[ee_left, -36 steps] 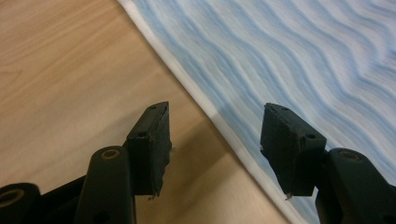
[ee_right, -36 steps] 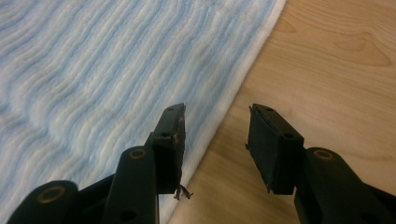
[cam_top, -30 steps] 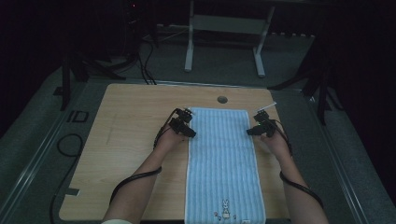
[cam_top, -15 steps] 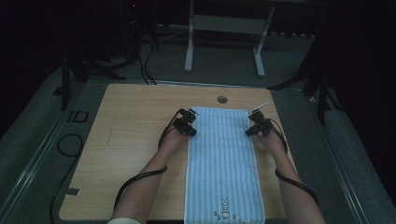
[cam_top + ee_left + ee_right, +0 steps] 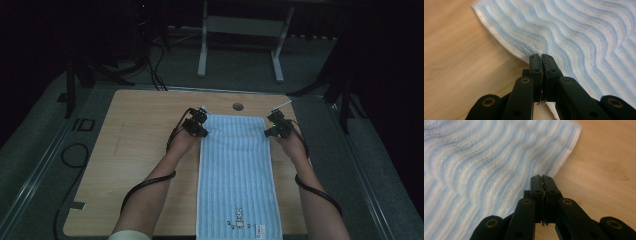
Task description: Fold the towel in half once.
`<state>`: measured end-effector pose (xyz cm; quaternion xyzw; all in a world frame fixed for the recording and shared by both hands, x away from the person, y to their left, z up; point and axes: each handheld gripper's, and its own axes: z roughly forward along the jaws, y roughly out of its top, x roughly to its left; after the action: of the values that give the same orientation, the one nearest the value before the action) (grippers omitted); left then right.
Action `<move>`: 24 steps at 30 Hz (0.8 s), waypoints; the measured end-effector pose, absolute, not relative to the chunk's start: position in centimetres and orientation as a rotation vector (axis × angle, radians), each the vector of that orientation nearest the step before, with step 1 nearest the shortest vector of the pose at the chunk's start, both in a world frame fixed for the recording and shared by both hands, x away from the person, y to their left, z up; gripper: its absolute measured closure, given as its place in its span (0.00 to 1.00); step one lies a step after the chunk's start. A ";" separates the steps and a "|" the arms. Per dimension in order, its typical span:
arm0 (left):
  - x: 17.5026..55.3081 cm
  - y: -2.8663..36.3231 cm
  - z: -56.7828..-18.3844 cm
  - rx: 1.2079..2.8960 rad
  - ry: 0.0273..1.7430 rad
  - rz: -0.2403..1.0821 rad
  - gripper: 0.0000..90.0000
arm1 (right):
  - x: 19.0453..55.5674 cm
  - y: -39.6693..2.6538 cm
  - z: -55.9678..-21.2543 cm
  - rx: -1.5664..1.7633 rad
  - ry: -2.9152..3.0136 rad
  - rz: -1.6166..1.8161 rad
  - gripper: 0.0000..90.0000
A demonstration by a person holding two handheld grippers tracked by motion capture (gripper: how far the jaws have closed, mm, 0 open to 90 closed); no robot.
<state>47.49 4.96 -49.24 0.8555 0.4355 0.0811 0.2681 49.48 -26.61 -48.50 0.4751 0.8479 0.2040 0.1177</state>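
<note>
Your left gripper (image 5: 196, 123) pinches the towel's (image 5: 236, 170) left edge near its far corner, jaws closed on the cloth; your right gripper (image 5: 276, 125) pinches the right edge likewise. The towel lies flat, lengthwise on the table (image 5: 135, 150), right of centre.

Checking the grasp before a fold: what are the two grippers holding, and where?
Both hold the striped towel: left gripper pinches its left edge near the far corner, right gripper its right edge likewise.

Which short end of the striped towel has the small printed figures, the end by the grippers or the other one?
The other one: the towel carries its small printed figures at the near end, by the person's edge of the table; the far end shows stripes alone.
</note>
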 end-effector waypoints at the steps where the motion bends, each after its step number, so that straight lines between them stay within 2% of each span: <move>1: 47.3 5.2 -48.6 2.295 1.159 0.219 0.96 | 49.3 -26.7 -48.0 1.386 2.474 0.613 0.98; 6: 45.7 6.3 -46.7 2.266 1.117 0.205 0.96 | 47.5 -27.5 -45.6 1.342 2.466 0.727 0.98; 12: 40.7 6.2 -46.1 2.321 0.990 0.226 0.96 | 42.9 -28.3 -45.0 1.242 2.477 0.804 0.98; 18: 36.1 6.4 -48.0 2.350 0.934 0.165 0.95 | 38.3 -28.5 -46.4 1.167 2.526 0.793 0.98; 24: 33.9 6.5 -50.5 2.370 0.929 0.137 0.95 | 35.8 -28.5 -49.2 1.178 2.568 0.777 0.98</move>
<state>33.87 6.46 -50.53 0.8892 0.3486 0.0513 0.2917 35.75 -28.51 -49.17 0.3998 0.8714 0.2638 0.1055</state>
